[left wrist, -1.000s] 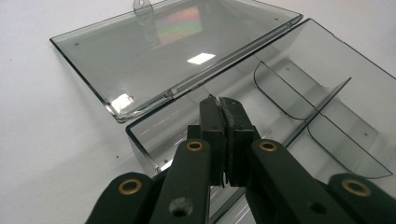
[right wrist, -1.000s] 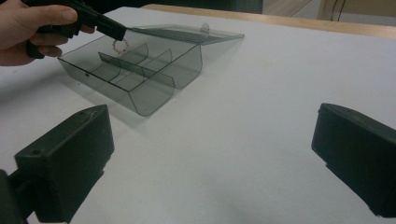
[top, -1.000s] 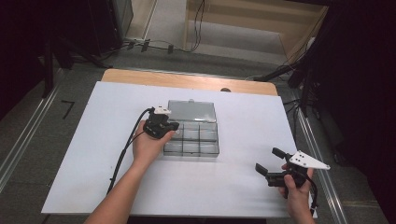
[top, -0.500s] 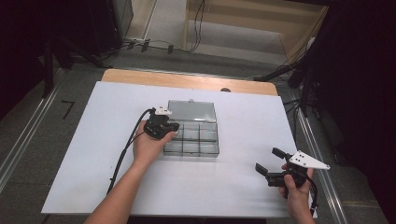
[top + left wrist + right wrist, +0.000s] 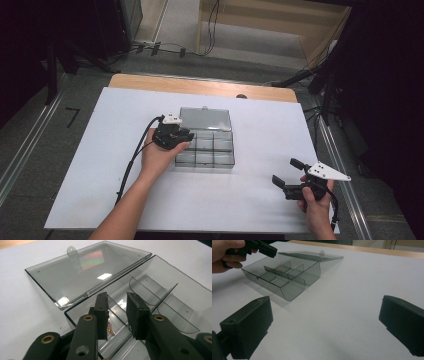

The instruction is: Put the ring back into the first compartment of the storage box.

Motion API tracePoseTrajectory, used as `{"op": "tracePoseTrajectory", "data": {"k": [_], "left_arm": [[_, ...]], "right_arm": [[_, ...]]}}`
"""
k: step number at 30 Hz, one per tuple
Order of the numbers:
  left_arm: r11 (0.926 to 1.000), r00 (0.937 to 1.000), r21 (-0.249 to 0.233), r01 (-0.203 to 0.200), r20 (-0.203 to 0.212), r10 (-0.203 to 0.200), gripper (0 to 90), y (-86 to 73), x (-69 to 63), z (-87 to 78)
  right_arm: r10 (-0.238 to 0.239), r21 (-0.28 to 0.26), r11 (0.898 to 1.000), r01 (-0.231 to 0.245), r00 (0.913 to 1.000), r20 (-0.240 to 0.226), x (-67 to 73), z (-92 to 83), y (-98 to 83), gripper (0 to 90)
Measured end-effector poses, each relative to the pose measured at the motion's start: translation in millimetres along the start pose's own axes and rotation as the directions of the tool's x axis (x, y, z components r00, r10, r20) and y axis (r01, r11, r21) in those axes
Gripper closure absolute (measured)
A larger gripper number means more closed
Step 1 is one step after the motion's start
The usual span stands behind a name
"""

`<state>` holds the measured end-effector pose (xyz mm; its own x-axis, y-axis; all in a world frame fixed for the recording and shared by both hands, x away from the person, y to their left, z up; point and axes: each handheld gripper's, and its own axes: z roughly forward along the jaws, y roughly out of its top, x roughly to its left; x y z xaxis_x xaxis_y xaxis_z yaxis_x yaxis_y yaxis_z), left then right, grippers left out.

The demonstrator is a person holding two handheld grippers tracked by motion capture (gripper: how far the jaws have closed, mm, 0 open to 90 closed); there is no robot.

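Observation:
A clear grey compartment box (image 5: 215,152) sits mid-table, its lid (image 5: 205,119) folded flat behind it. My left gripper (image 5: 186,136) hovers over the box's left end. In the left gripper view its jaws (image 5: 117,296) have just been opening and stand slightly apart with nothing between the pads. Below them a small gold and pink piece (image 5: 110,329) lies in a compartment of the box (image 5: 160,290). My right gripper (image 5: 286,171) rests near the table's front right, wide open and empty (image 5: 327,307). The right gripper view shows the box (image 5: 284,275) and the left gripper (image 5: 265,248).
The white table top (image 5: 100,150) has a wooden strip (image 5: 200,87) along its far edge. A black cable (image 5: 135,160) trails from the left gripper along the forearm. Metal rails and dark floor lie on both sides.
Neither hand has shifted in the high view, and the box stays in place with its lid down flat.

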<state>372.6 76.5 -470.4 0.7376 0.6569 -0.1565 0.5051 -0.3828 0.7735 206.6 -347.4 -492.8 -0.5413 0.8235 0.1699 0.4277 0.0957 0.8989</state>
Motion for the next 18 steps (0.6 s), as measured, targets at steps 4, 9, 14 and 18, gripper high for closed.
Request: {"op": "tracePoseTrajectory", "data": {"k": [4, 9, 14, 18], "left_arm": [[0.9996, 0.9999, -0.024, -0.011, 0.013, 0.012, 64.3, 0.8, 0.2, -5.3], [0.9982, 0.9999, -0.06, -0.006, 0.013, 0.007, 50.7, 2.0, 0.5, -12.1], [0.9963, 0.9995, -0.085, -0.014, 0.027, 0.016, 41.8, 3.4, 0.0, -18.7], [0.9941, 0.9993, -0.107, -0.016, 0.033, 0.02, 33.7, 4.6, 1.7, -24.8]], "right_arm": [[-0.004, 0.004, 1.0, 0.004, 1.0, 0.001, 0.7, 1.5, -0.3, 0.0], [0.002, 0.0, 1.0, -0.002, 1.0, -0.001, 1.5, 0.6, 0.1, 0.0], [0.003, -0.002, 1.0, -0.003, 1.0, -0.002, 1.5, 1.6, 0.4, 0.0], [0.002, -0.002, 1.0, -0.002, 1.0, -0.002, 1.5, 2.9, 0.5, 0.0]]}}
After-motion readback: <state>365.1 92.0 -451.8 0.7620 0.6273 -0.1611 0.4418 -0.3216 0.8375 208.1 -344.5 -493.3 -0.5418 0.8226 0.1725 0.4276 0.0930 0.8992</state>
